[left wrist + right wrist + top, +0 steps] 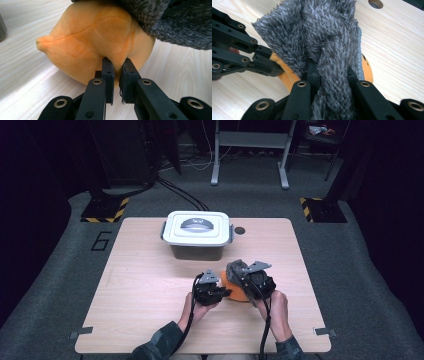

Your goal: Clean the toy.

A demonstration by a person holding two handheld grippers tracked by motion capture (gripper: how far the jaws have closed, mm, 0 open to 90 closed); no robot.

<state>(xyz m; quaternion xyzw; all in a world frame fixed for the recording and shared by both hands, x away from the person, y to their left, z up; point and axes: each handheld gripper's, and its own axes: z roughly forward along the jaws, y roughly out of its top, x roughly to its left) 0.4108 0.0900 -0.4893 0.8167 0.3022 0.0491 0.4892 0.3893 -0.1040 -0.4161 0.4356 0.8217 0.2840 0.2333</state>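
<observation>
An orange plush toy (235, 292) lies on the wooden table (140, 285) between the two hands, with a fuzzy grey cloth (237, 269) draped over its top. My left gripper (117, 65) is shut on a pinch of the orange plush toy (92, 42). The grey cloth (175, 22) hangs over the toy's upper right there. My right gripper (331, 71) is shut on a bunched fold of the grey cloth (322, 37), which rises between its jaws. Orange plush (284, 75) peeks out beneath the cloth, and the left gripper's black arms (239, 57) reach in from the left.
A white lidded storage box (197, 232) with a grey handle stands at the table's far middle. A round hole (240, 230) sits in the tabletop to the box's right. Dark floor, cables and stands lie beyond the table.
</observation>
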